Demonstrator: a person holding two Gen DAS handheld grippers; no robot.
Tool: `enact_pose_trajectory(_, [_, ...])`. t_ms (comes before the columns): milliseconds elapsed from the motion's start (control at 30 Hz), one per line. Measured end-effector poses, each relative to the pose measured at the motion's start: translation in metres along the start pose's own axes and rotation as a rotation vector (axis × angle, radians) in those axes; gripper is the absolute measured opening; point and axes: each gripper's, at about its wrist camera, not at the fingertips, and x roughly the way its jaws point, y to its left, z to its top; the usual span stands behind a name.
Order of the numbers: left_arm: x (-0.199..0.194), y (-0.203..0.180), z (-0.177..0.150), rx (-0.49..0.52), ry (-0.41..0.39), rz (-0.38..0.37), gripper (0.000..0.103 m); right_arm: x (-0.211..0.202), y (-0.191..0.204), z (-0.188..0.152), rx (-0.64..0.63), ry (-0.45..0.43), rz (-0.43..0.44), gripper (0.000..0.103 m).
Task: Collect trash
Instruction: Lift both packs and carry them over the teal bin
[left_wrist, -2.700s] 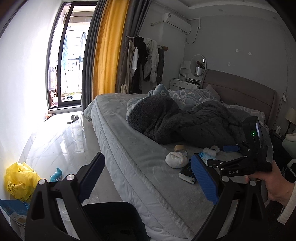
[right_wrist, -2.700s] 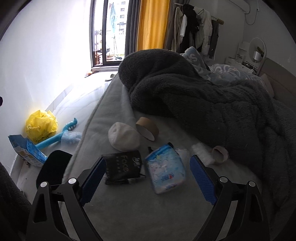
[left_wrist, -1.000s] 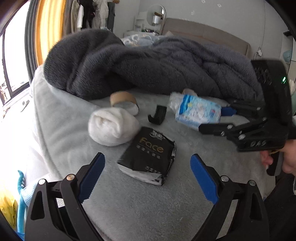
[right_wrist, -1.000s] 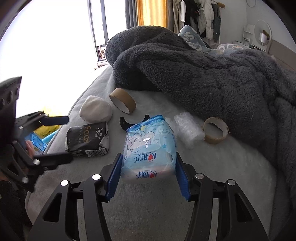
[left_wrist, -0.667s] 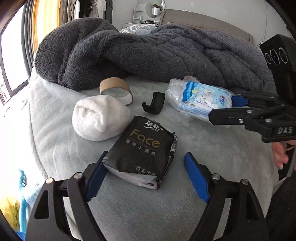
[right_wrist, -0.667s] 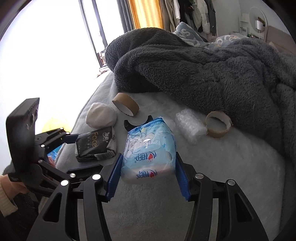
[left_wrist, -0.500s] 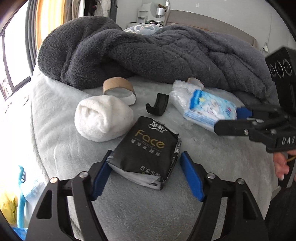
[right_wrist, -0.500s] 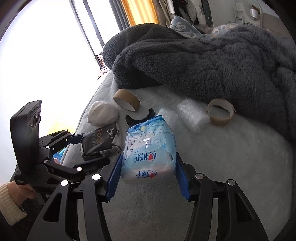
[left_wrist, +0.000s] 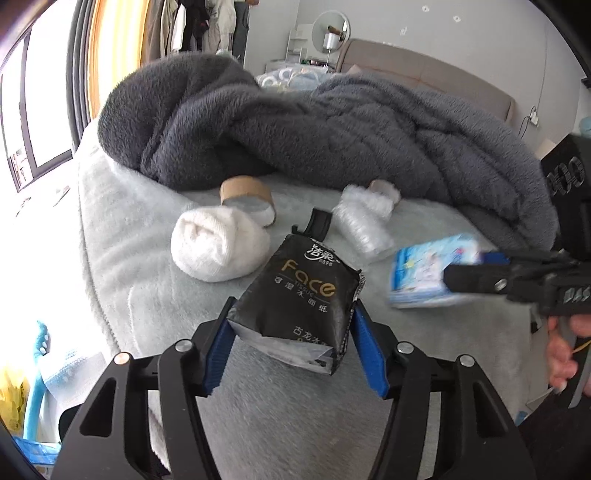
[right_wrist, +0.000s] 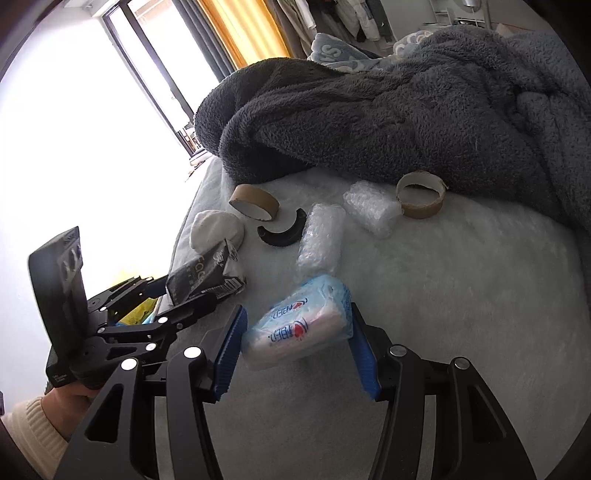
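Now left claw (left_wrist: 295, 341) closing, pinching black pack (left_wrist: 301, 301) it straddled before, right claw (right_wrist: 295, 341) clamps blue pack (right_wrist: 299, 328)

On the bed (left_wrist: 122, 229), the rolled sock (left_wrist: 218, 247) lies left of the tissue pack (left_wrist: 303, 291), a tape core (left_wrist: 247, 194) behind it, bubble wrap (left_wrist: 360, 229) to the right, and the blanket (left_wrist: 332, 129) behind all.

the black tissue pack (left_wrist: 301, 291) reads "face" in gold letters, with smaller chinese characters above and below it. the right gripper (left_wrist: 476, 275) body shows "das" in white. red lettering on the blue tissue pack (right_wrist: 299, 326) is illegible.
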Motion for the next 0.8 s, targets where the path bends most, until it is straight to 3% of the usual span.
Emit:
enact_pose_trajectory(200, [-0.028,0.006,0.000,-0.042,-0.054,-0.011,0.063,0.002,0.021,-0.012,-0.002,0.004,-0.032,0.052])
enact_pose_trajectory(433, [-0.054,0.023,-0.003,-0.079,-0.079,0.032,0.063,-0.008,0.036,-0.021,0.022,-0.024,-0.042,0.051])
enact_pose_trajectory(800, [-0.065,0.074,-0.020,-0.170,-0.005,0.156,0.063,-0.010,0.079,-0.013,-0.011,-0.056,-0.001,0.051])
